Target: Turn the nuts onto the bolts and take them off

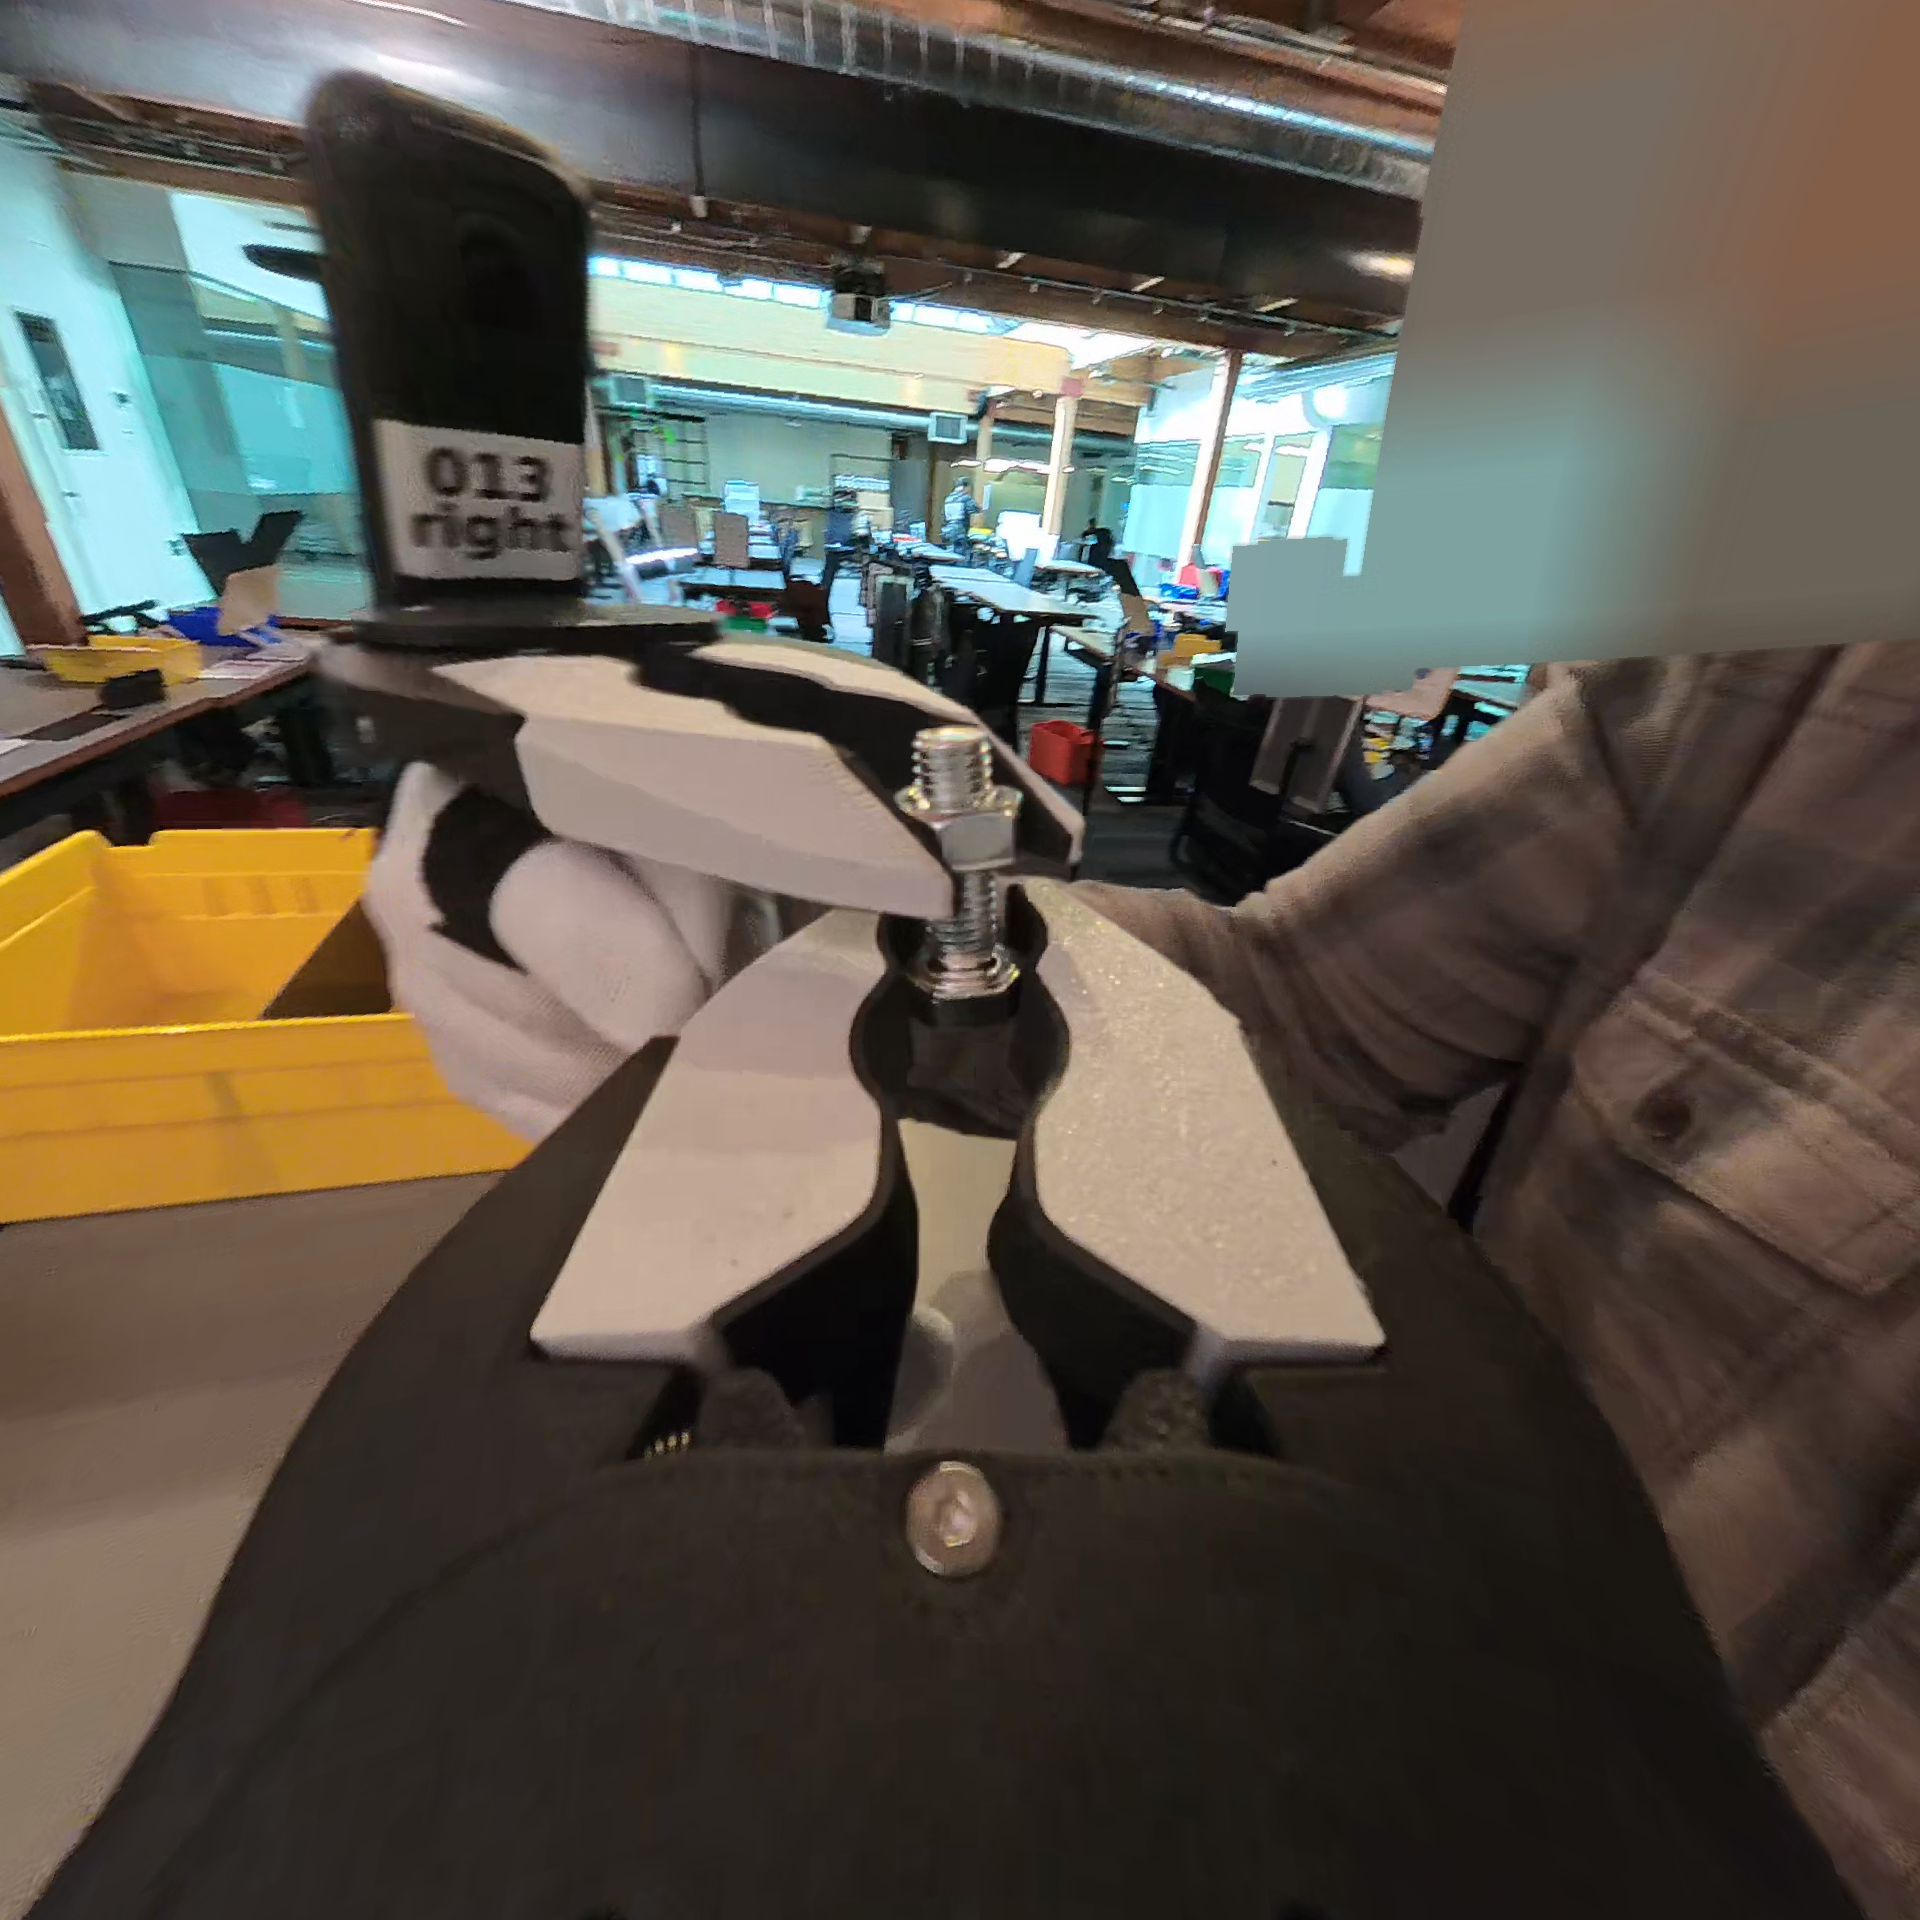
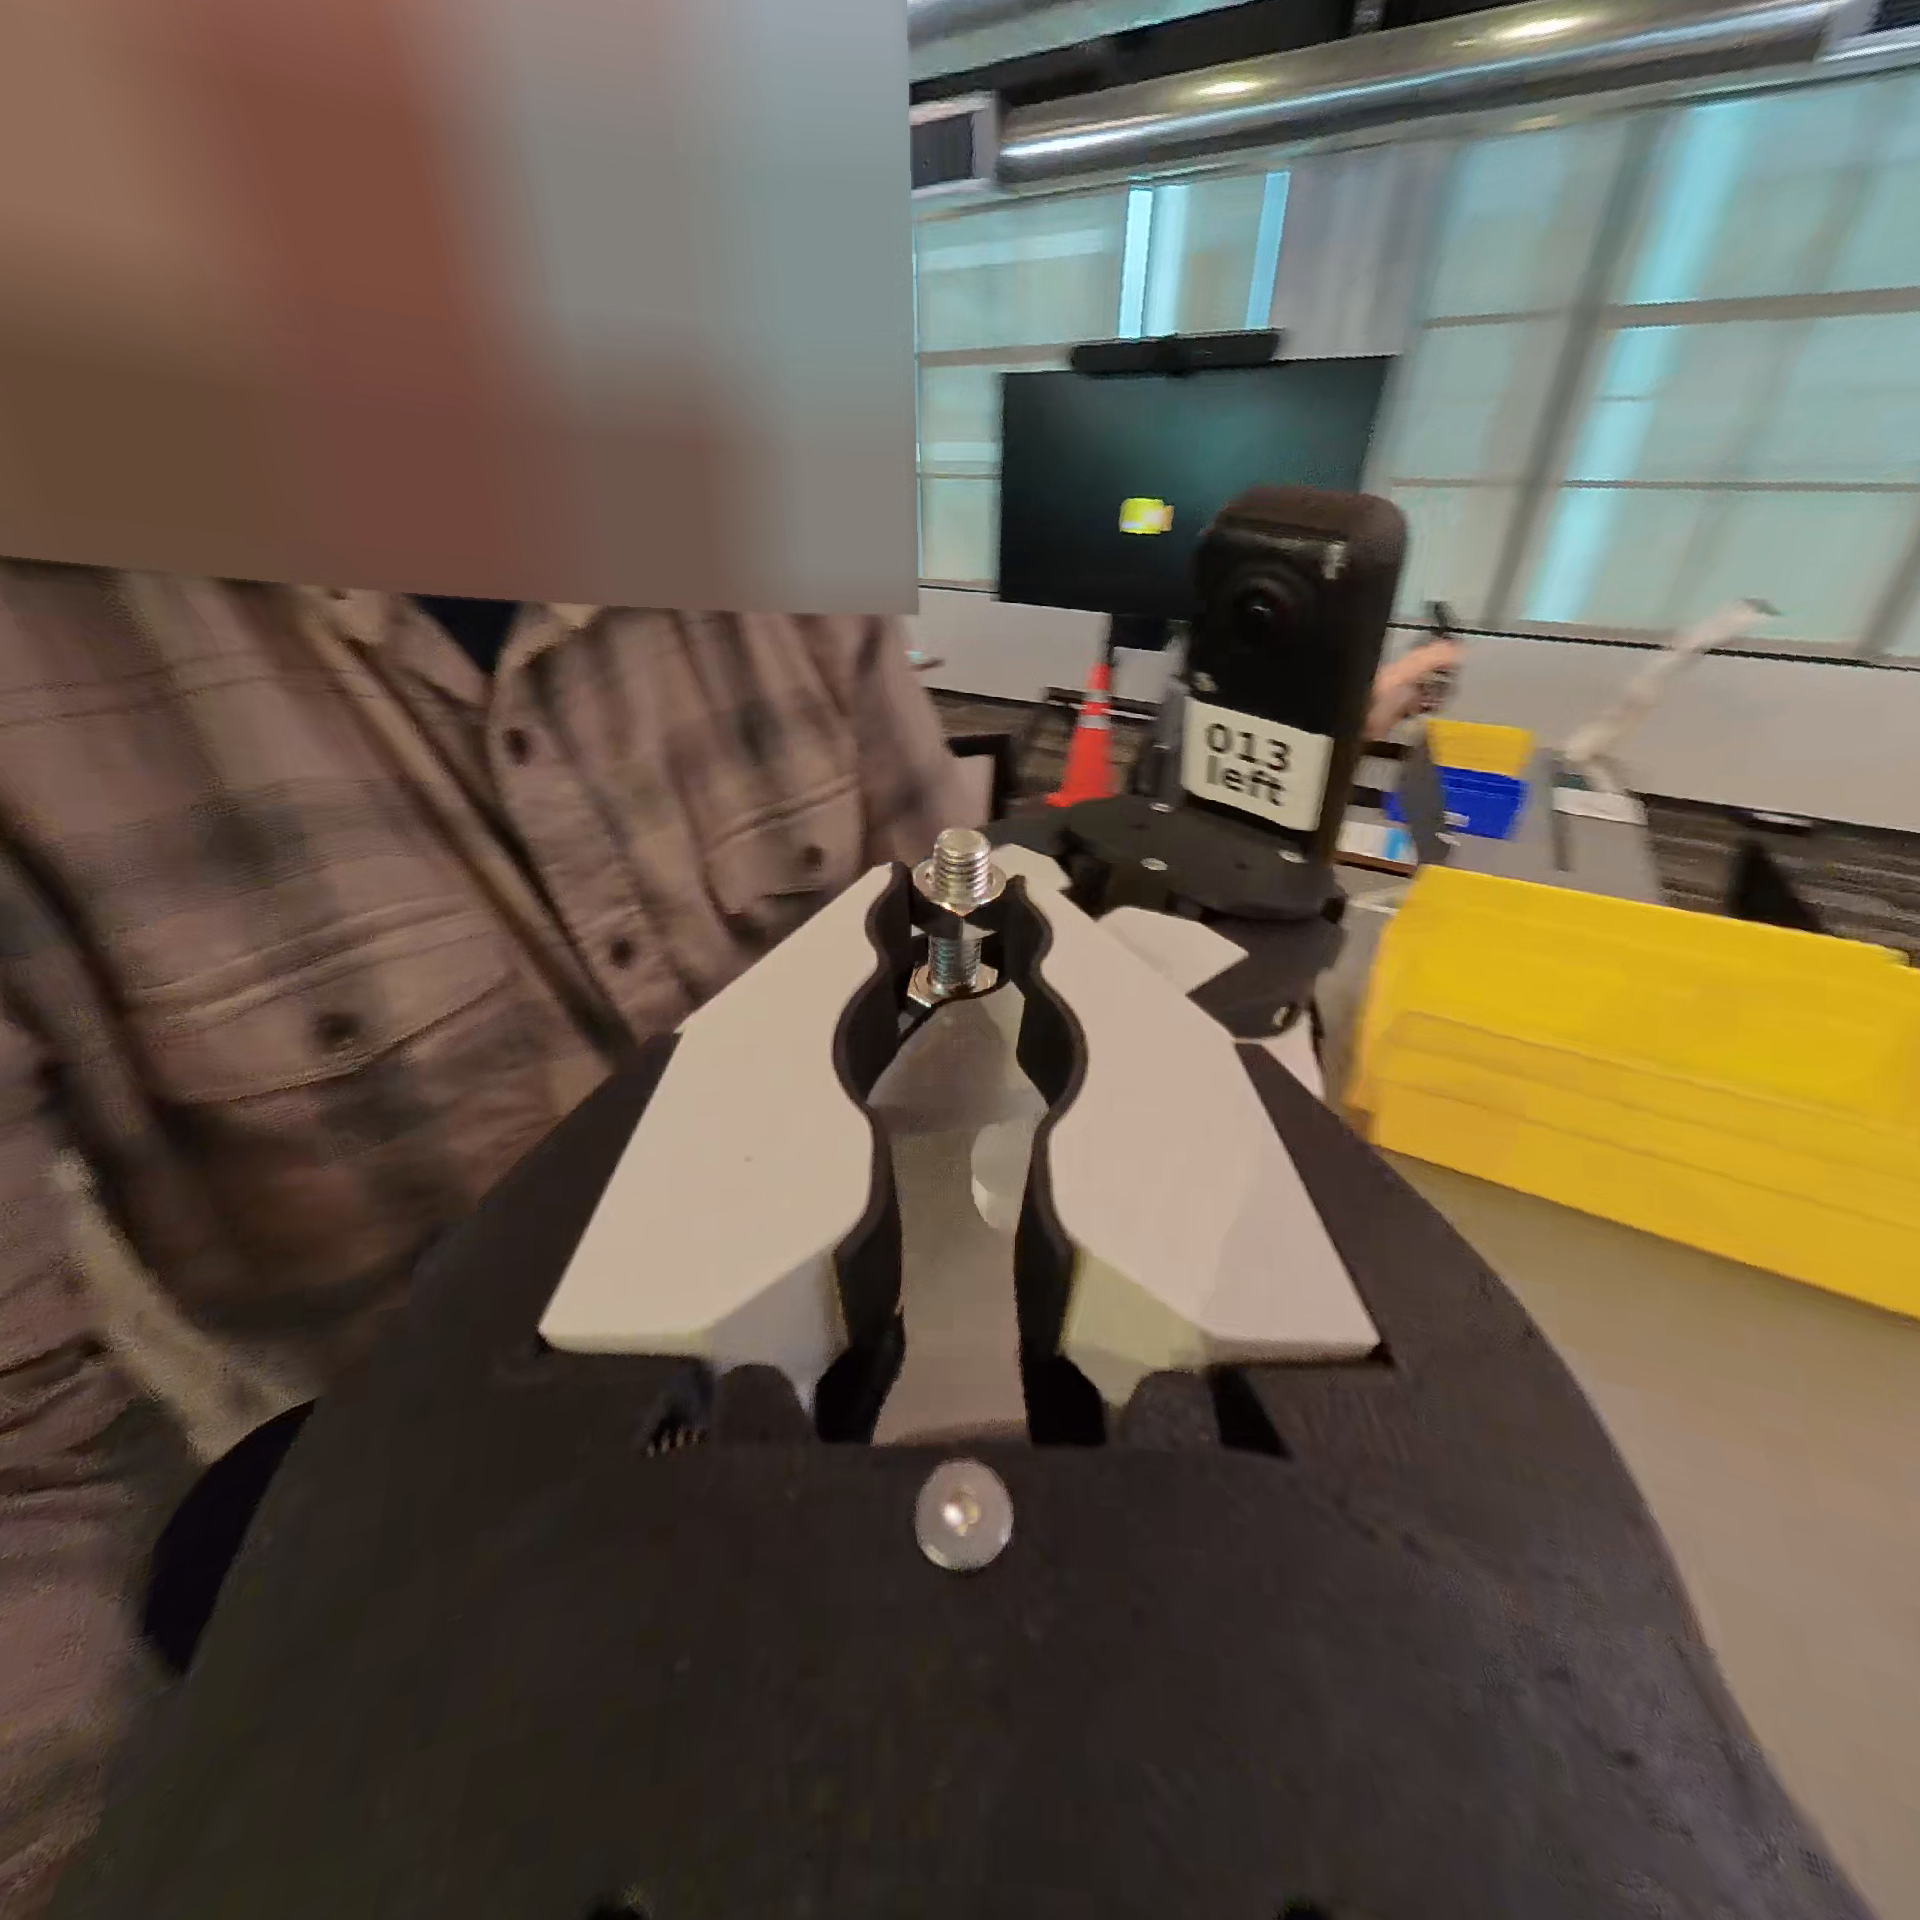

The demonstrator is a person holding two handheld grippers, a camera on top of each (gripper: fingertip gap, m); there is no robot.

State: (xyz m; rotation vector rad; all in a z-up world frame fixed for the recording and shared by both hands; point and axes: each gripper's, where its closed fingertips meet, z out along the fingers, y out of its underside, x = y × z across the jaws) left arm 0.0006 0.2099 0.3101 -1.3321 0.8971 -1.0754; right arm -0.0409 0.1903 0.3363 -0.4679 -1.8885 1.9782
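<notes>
Between both grippers, bolt (image 1: 961,883) upright.

One bolt (image 1: 961,831), one nut (image 1: 964,828), two yellow bins (image 1: 156,997)

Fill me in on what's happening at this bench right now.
A person holds a claw in each hand, working a nut on a bolt in mid-air. The left claw is clamped on the bolt's lower end, holding it upright. The right claw is closed on the nut, which sits part-way down the thread, with bare thread above and below. A yellow bin sits alongside.
</notes>
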